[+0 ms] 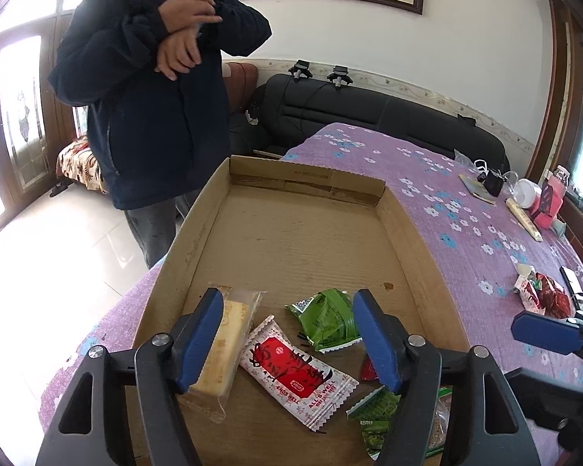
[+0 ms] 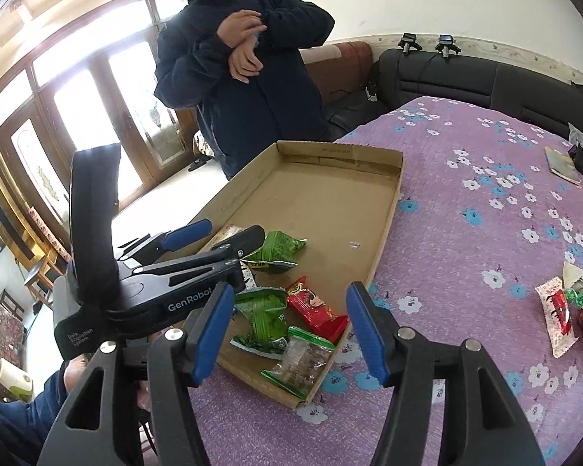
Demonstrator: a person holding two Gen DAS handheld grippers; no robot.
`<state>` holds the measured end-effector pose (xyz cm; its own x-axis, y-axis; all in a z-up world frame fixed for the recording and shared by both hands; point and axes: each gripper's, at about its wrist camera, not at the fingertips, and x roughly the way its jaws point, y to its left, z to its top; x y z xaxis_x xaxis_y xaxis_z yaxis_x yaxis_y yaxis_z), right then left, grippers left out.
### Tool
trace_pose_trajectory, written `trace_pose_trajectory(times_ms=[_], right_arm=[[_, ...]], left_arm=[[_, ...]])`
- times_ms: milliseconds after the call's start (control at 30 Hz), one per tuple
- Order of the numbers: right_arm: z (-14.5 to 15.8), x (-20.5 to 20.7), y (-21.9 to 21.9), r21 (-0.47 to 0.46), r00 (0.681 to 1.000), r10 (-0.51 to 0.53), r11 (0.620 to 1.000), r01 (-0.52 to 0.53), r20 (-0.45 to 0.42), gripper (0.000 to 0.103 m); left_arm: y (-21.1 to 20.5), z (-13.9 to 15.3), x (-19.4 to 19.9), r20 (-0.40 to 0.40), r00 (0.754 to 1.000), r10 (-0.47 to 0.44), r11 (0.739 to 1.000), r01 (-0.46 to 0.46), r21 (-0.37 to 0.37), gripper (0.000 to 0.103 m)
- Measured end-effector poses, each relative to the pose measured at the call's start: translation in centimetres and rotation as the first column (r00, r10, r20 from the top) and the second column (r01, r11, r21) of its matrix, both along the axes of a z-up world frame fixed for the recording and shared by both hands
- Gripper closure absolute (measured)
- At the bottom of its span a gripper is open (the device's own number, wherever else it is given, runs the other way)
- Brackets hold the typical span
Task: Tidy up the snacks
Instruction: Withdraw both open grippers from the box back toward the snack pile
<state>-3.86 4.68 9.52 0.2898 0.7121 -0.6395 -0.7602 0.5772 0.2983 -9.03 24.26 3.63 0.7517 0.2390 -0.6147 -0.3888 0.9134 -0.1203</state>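
Observation:
A shallow cardboard box (image 1: pixel 299 240) lies on the purple flowered tablecloth (image 1: pixel 447 209). At its near end are a yellow cake bar (image 1: pixel 229 334), a red-and-white packet (image 1: pixel 297 374), a green packet (image 1: pixel 326 318) and more green and red packets (image 2: pixel 264 318). My left gripper (image 1: pixel 289 343) hangs open just above the red-and-white packet, with nothing between its pads. My right gripper (image 2: pixel 291 332) stands open over the box's near right corner, above a red packet (image 2: pixel 316 308) and a clear packet (image 2: pixel 303 361), gripping nothing. In the right wrist view the left gripper (image 2: pixel 217 235) reaches in from the left.
Several loose red and white snacks (image 2: pixel 567 310) lie on the cloth to the right of the box. A person in a dark jacket (image 1: pixel 147 97) stands at the box's far left corner. A black sofa (image 1: pixel 369 112) runs behind the table. Small items (image 1: pixel 524 194) crowd the far right edge.

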Motion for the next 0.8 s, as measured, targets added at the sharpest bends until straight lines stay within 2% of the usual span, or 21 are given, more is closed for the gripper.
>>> trace_pose_trajectory(times_ms=[233, 400, 467, 667, 800], right_arm=[[0.6, 1.1, -2.3, 0.011, 0.999, -0.050, 0.999, 0.050, -0.009, 0.043], [1.1, 2.9, -5.6, 0.037, 0.992, -0.128, 0.991, 0.128, -0.015, 0.043], [1.1, 3.8, -7.0, 0.043, 0.987, -0.158, 0.986, 0.159, -0.025, 0.043], [0.6, 7.2, -12.2, 0.056, 0.955, -0.287, 0.955, 0.291, -0.068, 0.043], [0.5, 9.5, -16.6, 0.051, 0.916, -0.391, 0.917, 0.396, -0.095, 0.043]], left_arm=[[0.1, 0.7, -0.5, 0.014, 1.000, 0.008, 1.000, -0.008, -0.025, 0.026], [-1.2, 2.1, -0.8, 0.034, 0.999, -0.014, 1.000, 0.014, 0.011, 0.015], [-1.9, 2.7, -0.6, 0.035, 0.999, -0.030, 0.999, 0.030, 0.020, 0.014], [-4.4, 3.9, -0.2, 0.032, 0.994, -0.101, 0.995, 0.101, -0.003, 0.013], [-6.2, 4.7, 0.8, 0.035, 0.989, -0.146, 0.987, 0.148, -0.058, 0.013]])
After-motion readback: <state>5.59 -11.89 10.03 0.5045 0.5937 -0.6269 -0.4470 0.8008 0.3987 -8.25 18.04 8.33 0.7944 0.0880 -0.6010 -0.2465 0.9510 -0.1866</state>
